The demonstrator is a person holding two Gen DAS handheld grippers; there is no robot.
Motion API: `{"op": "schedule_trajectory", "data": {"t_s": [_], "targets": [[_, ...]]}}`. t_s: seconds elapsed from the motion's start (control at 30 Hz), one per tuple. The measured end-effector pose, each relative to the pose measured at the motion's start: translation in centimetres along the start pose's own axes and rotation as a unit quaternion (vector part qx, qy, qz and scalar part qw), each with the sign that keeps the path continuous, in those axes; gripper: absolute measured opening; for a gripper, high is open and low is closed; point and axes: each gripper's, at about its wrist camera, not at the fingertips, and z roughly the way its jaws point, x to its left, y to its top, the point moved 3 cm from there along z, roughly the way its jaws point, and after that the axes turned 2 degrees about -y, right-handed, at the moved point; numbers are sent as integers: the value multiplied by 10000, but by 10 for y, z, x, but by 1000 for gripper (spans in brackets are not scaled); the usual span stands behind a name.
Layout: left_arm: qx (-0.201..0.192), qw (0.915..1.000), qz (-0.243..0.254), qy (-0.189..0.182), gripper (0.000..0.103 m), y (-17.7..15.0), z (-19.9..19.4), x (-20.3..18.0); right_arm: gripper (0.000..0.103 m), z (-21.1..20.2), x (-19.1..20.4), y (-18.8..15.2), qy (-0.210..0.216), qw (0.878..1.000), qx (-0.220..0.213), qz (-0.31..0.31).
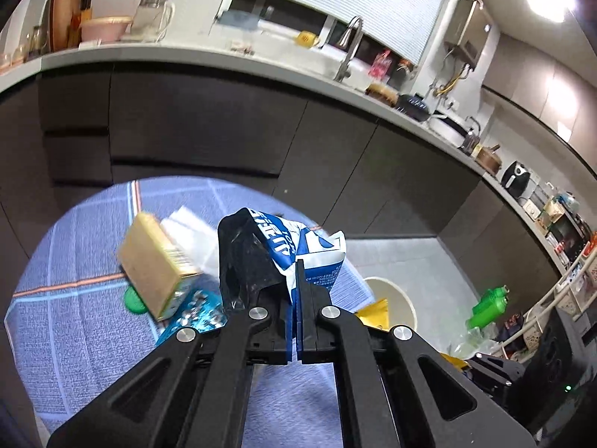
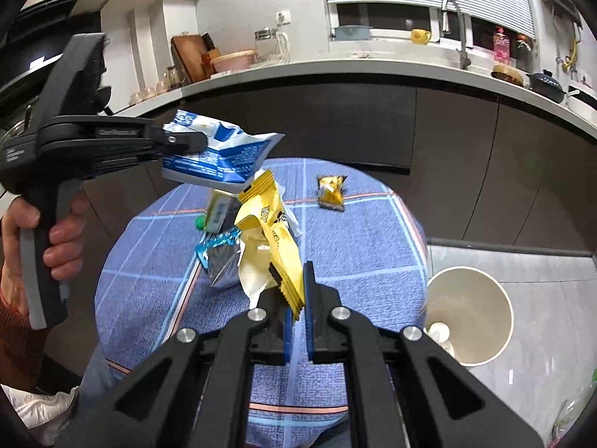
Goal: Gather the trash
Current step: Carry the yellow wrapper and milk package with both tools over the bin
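Observation:
My left gripper [image 1: 297, 272] is shut on a crumpled blue-and-white carton [image 1: 313, 257] and holds it above the round table; it also shows in the right wrist view [image 2: 224, 156], held by the left gripper [image 2: 194, 142]. My right gripper [image 2: 294, 287] is shut on a yellow wrapper [image 2: 276, 231], lifted over the blue tablecloth [image 2: 354, 254]. On the table lie a yellow box [image 1: 153, 265], a blue foil wrapper [image 2: 220, 250], a green cap [image 1: 132, 300] and a small yellow packet [image 2: 330, 190]. A cream trash bin [image 2: 470, 313] stands on the floor to the right.
Dark kitchen cabinets [image 2: 373, 123] and a white counter [image 2: 335, 69] with a faucet run behind the table. A green bottle [image 1: 488, 306] and shelves with clutter sit at the right in the left wrist view. Grey floor tiles [image 2: 541, 272] surround the bin.

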Motion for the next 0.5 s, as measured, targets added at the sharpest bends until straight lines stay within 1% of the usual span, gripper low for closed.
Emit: {"op": "schedule_trajectory", "data": {"t_s": [0.13,0.27,0.5], "targets": [[-104,9998,120,-146,1,4,-11,-18,7,-11,-8,5,-100,9998,-129,88],[-165,9991,226,-322,1,6,-15,-36,7,-18,-19,9,-226,9993,-241,175],[-107,9975,425,-561,1,5,-4,-63,7,-27,-44,7,-482,9975,-351,379]]}}
